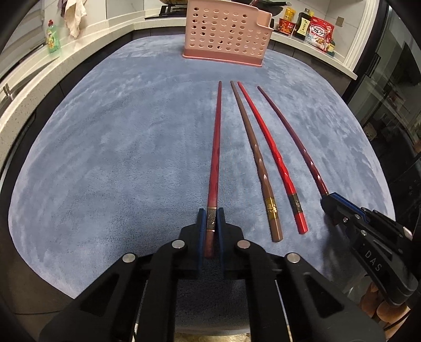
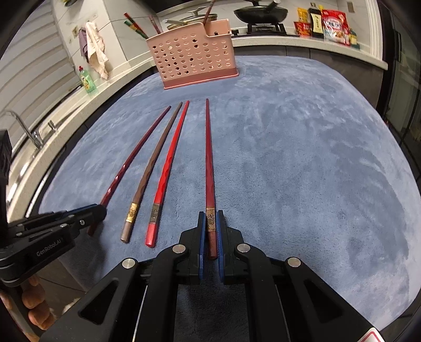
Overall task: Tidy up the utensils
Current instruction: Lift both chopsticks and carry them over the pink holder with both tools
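Four chopsticks lie side by side on a blue mat (image 1: pixel 118 157), tips toward a pink perforated utensil basket (image 1: pixel 223 34) (image 2: pixel 192 58) at the far end. My left gripper (image 1: pixel 211 213) (image 2: pixel 101 210) is shut on the thick end of the leftmost dark red chopstick (image 1: pixel 216 147) (image 2: pixel 143 140). My right gripper (image 2: pixel 211 214) (image 1: pixel 327 201) is shut on the thick end of the rightmost dark red chopstick (image 2: pixel 209 157) (image 1: pixel 290 130). Between them a brown chopstick (image 1: pixel 250 139) and a bright red chopstick (image 1: pixel 269 147) lie loose. Both held sticks still rest along the mat.
Several chopsticks stand in the basket. A white counter wraps around the mat with a green soap bottle (image 2: pixel 88 80), a hanging towel (image 2: pixel 96 50) and a faucet (image 2: pixel 31 131) on the left. A wok (image 2: pixel 259 11) and food packets (image 2: pixel 334 25) sit behind.
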Action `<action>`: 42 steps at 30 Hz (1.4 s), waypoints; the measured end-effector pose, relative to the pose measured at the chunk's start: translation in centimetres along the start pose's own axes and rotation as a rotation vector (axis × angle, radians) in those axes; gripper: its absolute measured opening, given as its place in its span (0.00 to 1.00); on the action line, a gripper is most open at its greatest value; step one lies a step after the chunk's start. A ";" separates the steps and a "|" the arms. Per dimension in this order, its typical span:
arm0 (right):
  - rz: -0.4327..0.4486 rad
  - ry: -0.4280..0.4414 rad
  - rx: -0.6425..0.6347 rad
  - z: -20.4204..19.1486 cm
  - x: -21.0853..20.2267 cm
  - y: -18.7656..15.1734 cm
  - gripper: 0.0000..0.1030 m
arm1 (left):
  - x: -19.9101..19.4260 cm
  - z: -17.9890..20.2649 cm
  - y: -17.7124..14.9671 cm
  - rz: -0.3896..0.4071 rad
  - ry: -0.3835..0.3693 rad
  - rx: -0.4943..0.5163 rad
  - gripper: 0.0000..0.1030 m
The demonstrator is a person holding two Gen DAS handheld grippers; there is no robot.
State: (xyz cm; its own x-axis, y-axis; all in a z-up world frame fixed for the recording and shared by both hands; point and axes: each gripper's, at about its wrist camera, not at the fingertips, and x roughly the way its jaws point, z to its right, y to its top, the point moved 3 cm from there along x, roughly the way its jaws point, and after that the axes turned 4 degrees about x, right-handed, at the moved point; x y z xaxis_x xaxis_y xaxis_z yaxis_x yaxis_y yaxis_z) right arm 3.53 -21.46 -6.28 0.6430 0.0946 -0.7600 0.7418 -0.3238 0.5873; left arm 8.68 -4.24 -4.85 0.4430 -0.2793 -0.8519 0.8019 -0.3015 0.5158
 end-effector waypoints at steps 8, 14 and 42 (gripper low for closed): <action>0.042 0.021 0.027 0.1 -1.9 1.5 0.07 | -1.8 -0.1 1.3 0.030 -0.034 -0.014 0.07; 0.109 0.043 0.041 0.1 -4.4 3.8 0.07 | -4.7 -0.4 3.6 0.103 -0.055 -0.030 0.07; 0.446 0.163 0.025 -1.3 -10.7 21.0 0.07 | -12.5 -2.1 20.8 0.407 -0.012 0.012 0.07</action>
State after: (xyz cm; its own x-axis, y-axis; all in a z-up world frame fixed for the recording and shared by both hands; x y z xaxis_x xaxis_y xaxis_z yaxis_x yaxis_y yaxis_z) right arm 12.49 -28.01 14.56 0.9207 0.0874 -0.3804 0.3830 -0.3888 0.8379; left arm 20.69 -5.13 16.32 0.7185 -0.3890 -0.5766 0.5571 -0.1746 0.8119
